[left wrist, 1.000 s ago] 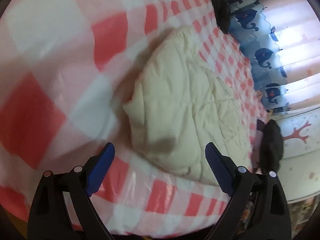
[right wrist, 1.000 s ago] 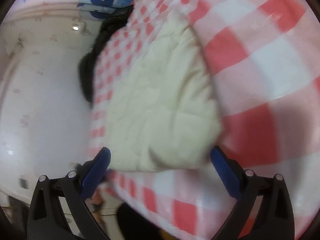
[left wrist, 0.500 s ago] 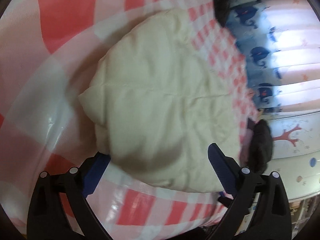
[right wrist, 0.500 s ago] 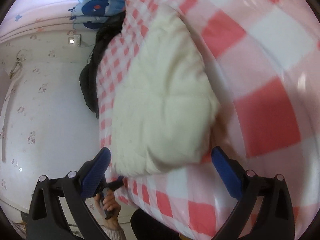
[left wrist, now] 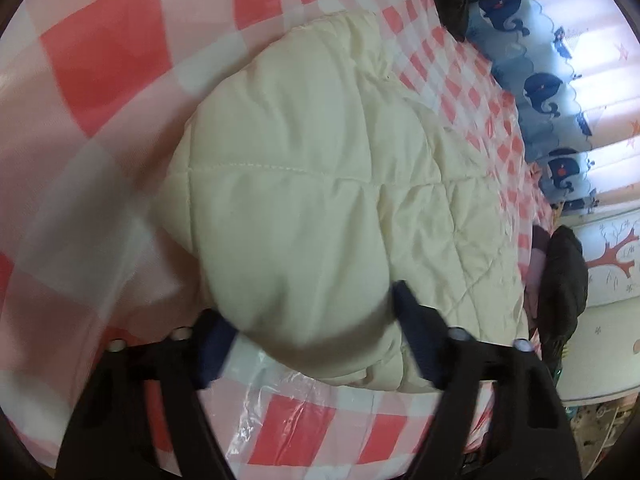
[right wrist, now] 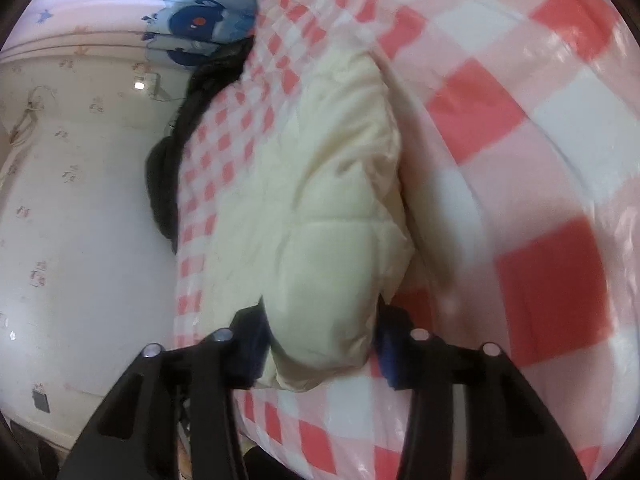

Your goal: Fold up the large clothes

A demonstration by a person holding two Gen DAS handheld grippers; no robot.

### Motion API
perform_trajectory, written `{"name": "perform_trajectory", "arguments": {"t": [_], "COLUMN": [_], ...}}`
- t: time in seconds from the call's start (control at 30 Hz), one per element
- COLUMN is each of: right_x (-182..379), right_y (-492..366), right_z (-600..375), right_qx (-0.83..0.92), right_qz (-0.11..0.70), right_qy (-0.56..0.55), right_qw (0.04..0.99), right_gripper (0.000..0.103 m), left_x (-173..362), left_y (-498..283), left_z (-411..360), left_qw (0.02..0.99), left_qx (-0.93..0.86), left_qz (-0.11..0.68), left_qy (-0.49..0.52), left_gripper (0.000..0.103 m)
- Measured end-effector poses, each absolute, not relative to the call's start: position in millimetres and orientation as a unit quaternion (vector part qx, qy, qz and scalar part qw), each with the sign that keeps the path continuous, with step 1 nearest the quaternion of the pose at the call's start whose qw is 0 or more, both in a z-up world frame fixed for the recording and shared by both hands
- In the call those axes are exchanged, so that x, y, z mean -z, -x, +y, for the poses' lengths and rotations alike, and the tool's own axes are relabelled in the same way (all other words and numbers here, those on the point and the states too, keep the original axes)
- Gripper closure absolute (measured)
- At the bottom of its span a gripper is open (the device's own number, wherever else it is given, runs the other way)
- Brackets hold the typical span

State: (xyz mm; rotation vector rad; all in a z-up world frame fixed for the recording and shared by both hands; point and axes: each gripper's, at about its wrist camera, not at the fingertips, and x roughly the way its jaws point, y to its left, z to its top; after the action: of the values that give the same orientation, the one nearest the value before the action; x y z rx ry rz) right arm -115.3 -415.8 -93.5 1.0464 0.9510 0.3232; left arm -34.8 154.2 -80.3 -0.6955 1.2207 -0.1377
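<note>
A cream quilted padded garment lies folded into a thick bundle on a pink, red and white checked sheet. My left gripper has its blue-padded fingers on either side of the bundle's near left corner, closing on it. In the right wrist view the same garment lies lengthwise. My right gripper is closed on its near right corner, the padding bulging between the fingers.
A black garment hangs over the bed's far side, also in the right wrist view. A whale-print curtain and a papered wall lie beyond the bed. Clear plastic covers the sheet's near edge.
Both grippers have moved forward onto the garment's near corners and their jaws have narrowed around the padding. A second ago both were wide open and short of the garment.
</note>
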Motion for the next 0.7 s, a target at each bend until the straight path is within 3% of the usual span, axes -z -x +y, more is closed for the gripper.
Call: {"name": "perform_trajectory", "arguments": {"t": [0.03, 0.13, 0.33, 0.47, 0.57, 0.7], "right_x": [91.7, 68.1, -10.4, -38.0, -13.3, 83.3], "right_y": [111.1, 98.4, 92.1, 135.9, 191.6, 235.5], "right_z": [-416.6, -411.0, -425.5, -463.9, -507.7, -561.9], "right_qx": [-0.145, -0.149, -0.18, -0.169, -0.128, -0.07], "right_qz": [0.434, 0.413, 0.34, 0.302, 0.303, 0.392], "right_qy": [-0.476, -0.446, -0.416, -0.4, -0.404, -0.467], "right_qw": [0.751, 0.78, 0.824, 0.849, 0.853, 0.79], "right_gripper": [0.065, 0.07, 0.074, 0.074, 0.074, 0.067], "left_x": [78.8, 60.0, -2.9, 1.9, 33.4, 77.6], "left_y": [33.4, 28.7, 19.0, 31.2, 45.2, 64.5], "left_z": [153.9, 143.9, 91.6, 48.2, 26.8, 30.7], "left_qw": [0.76, 0.771, 0.799, 0.787, 0.759, 0.709], "left_qx": [0.066, 0.087, 0.182, 0.24, 0.258, 0.239], "left_qz": [0.562, 0.552, 0.5, 0.498, 0.533, 0.591], "left_qy": [0.32, 0.304, 0.282, 0.275, 0.27, 0.301], "left_gripper": [0.054, 0.067, 0.072, 0.072, 0.072, 0.056]}}
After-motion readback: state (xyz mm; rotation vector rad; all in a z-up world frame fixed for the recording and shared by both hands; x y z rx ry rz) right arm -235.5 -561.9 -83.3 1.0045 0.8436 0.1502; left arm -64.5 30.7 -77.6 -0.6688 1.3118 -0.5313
